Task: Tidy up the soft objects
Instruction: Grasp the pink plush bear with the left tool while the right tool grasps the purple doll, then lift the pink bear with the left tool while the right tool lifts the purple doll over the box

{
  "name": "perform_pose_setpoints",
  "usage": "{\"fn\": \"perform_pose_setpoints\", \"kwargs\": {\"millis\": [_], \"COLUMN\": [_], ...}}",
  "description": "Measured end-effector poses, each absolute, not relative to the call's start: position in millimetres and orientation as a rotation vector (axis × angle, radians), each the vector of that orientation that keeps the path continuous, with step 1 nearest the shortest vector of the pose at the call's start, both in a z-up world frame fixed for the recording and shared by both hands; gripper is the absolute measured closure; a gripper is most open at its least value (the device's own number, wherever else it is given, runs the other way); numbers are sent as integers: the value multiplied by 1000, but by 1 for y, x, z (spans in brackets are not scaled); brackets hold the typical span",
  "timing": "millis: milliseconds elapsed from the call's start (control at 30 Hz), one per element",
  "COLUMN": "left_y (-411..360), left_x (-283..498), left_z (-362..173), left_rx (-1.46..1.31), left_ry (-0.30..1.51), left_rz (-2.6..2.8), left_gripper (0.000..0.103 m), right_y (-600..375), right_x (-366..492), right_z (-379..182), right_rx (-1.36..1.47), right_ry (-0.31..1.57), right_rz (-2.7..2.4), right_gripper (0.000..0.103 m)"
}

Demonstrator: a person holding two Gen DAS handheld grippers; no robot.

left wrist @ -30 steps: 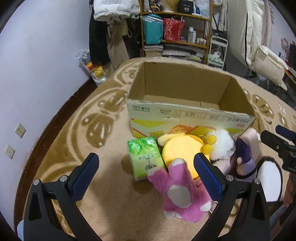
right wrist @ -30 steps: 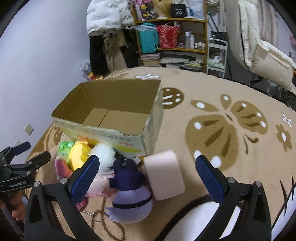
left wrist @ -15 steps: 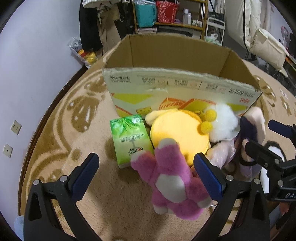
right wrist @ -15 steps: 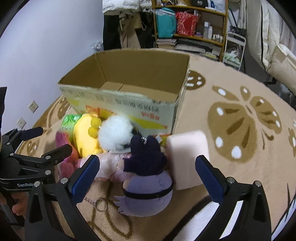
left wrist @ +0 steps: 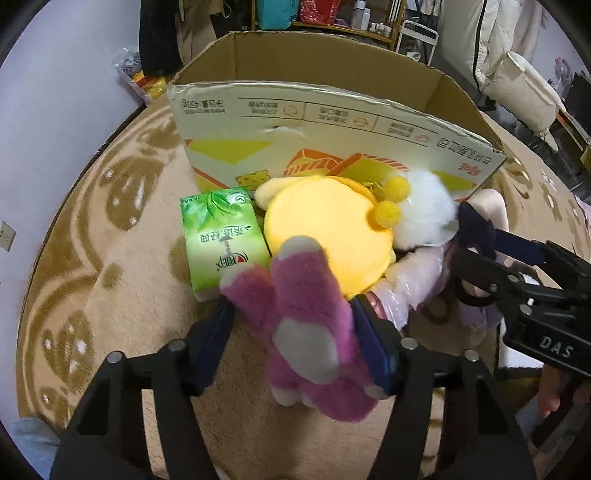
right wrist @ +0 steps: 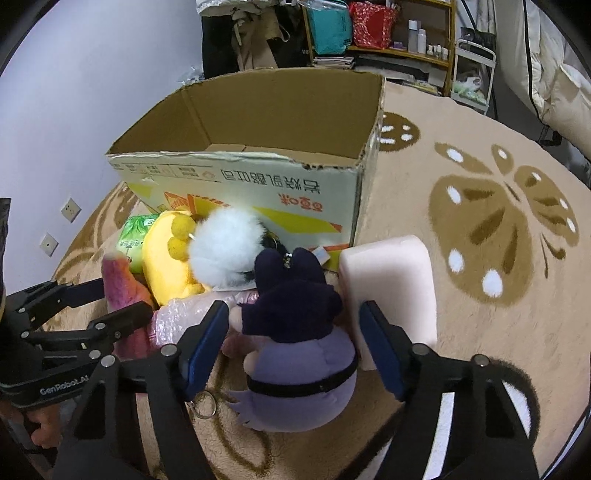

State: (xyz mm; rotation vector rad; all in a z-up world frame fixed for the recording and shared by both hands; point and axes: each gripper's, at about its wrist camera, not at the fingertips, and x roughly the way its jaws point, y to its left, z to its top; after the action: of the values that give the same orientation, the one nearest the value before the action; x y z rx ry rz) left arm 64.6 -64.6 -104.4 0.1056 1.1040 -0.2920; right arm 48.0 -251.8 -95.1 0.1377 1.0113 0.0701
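A pile of soft toys lies on the carpet in front of an open cardboard box (left wrist: 332,122). My left gripper (left wrist: 295,325) points down over a pink plush (left wrist: 306,317); its jaws are closing, with the plush between them and the pads not clearly pressing. My right gripper (right wrist: 291,321) straddles a purple plush with a dark hat (right wrist: 295,354). Its jaws are closing too, with small gaps left on both sides. A yellow round plush (left wrist: 325,229), a white fluffy ball (left wrist: 424,214), a green tissue pack (left wrist: 221,240) and a pink sponge block (right wrist: 391,280) lie around them.
The box (right wrist: 258,177) stands close behind the pile, empty as far as I can see. A bubble-wrapped pink item (right wrist: 192,314) lies between the two plushes. A shelf (right wrist: 369,33) and hanging coats stand at the back, and bare patterned carpet (right wrist: 498,221) spreads to the right.
Both grippers have sunk closer to the pile and tipped further down. Each pair of jaws has narrowed from wide open to close around its plush.
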Motion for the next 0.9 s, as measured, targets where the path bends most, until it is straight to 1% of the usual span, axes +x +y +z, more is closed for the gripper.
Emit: {"fn": "perform_pose_setpoints", "kwargs": {"millis": [133,167,233,333,567,900], "left_y": [-64,-64,-63,-65,-66,-53], "left_x": [64,64,64,63,55,48], "left_z": [-105,-105,-105,-105,-97,-84], "left_rx": [99,96,94,111,135,136], "left_ry": [1099,1095,1091,1080,1048,985], "left_rz": [-304,-302,-302,-298,-283,-192], "left_gripper": [49,51,52,53,54,54], "right_y": [-248,-247,-247,-247,-249,-248], "right_x": [50,50,50,49,43,31], "right_z": [-98,-98,-99,-97,-89,-73], "right_rx": [107,103,90,78,89,113], "right_ry": [1022,1023,1028,1024,996,941], "right_rz": [74,74,69,63,57,68], "right_gripper": [26,29,38,46,52,54]}}
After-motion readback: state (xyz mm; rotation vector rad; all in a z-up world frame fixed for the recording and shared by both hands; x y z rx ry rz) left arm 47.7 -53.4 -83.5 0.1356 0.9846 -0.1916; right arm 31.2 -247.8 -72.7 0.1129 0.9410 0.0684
